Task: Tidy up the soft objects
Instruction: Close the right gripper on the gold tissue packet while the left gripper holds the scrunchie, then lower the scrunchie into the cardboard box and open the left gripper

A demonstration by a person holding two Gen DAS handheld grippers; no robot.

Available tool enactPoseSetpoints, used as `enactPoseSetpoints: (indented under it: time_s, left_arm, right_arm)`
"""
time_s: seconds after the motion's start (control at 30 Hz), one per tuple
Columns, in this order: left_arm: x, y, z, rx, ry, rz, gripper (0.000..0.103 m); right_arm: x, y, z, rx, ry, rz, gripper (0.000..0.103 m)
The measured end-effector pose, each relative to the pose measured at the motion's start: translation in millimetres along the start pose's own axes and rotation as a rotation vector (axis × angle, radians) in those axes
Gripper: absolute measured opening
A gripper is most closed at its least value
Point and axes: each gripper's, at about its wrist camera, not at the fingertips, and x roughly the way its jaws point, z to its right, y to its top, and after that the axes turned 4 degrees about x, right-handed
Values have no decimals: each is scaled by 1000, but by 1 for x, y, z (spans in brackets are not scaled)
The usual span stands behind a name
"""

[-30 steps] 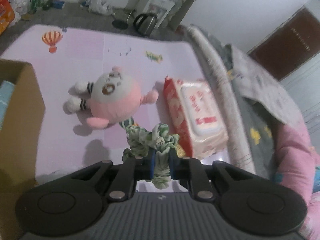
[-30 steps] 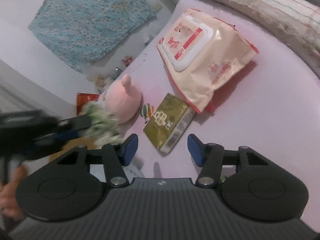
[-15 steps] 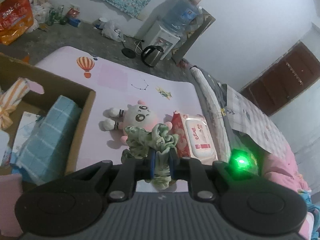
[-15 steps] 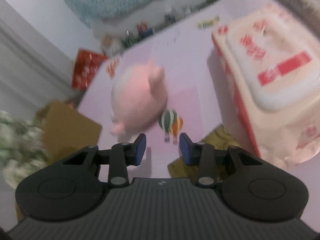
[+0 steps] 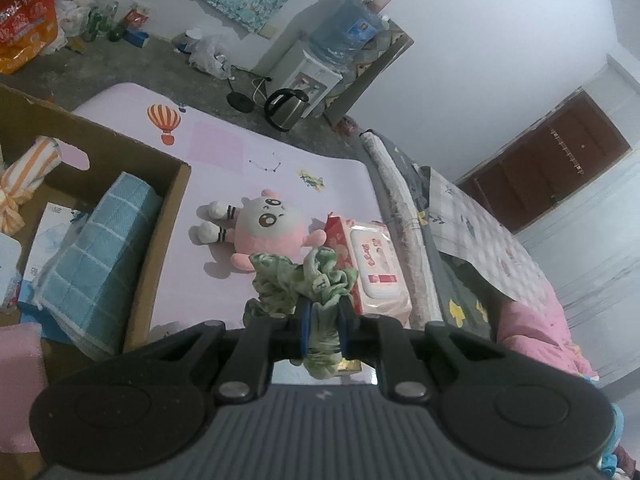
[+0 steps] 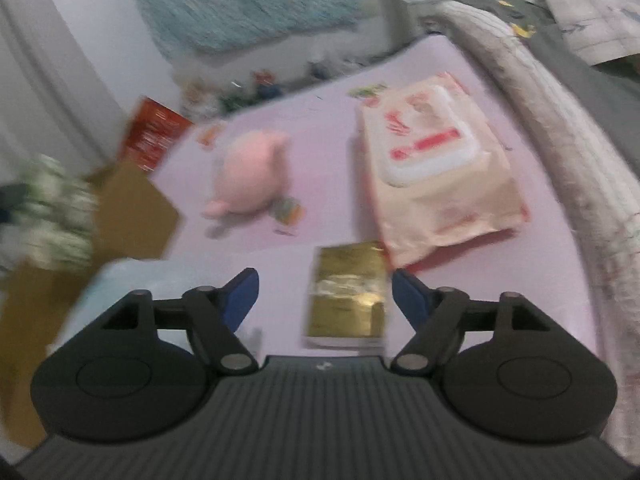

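Observation:
My left gripper (image 5: 324, 320) is shut on a green floral scrunchie (image 5: 300, 284) and holds it above the pink mat, right of the cardboard box (image 5: 156, 236). The scrunchie also shows blurred at the left of the right wrist view (image 6: 56, 216). A pink and white plush toy (image 5: 264, 232) lies on the mat; it also shows in the right wrist view (image 6: 252, 176). My right gripper (image 6: 326, 292) is open and empty, above a gold packet (image 6: 348, 292).
The box holds a blue checked towel (image 5: 100, 256), an orange striped cloth (image 5: 28, 176) and papers. A wipes pack (image 5: 372, 264) (image 6: 436, 172) lies right of the plush. Folded bedding (image 5: 460, 240) borders the mat's right side. A kettle (image 5: 286, 108) stands on the floor beyond.
My left gripper has risen and pulled back with the scrunchie, so the box has come into view. My right gripper has swung and opened wider over the gold packet.

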Motion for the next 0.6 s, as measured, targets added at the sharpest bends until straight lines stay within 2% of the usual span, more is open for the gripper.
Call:
enactPoseSetpoints:
  time_s: [0.1,0.23,0.3,0.37,0.6]
  left_arm:
    - [-18,-3,-1,2,-2,20,14]
    - [-49,-6,-10,-10,21,49,14]
    - [-69,-8,-17,-18,38,69,14]
    - [-88,-9,-24,-22,58,89,15]
    - [-137,-21,-57,-63,113,136,15]
  right_arm:
    - [25,0,1,-14,-63,-66,74]
    - [58,-1,-14,-69,-129,-104,73]
    - [66,-6,-21,-101,-161,-120,68]
    - [67,-11,-29,-140,-200,-106,53]
    - [51,-14,-8,-26,-135,-77,51]
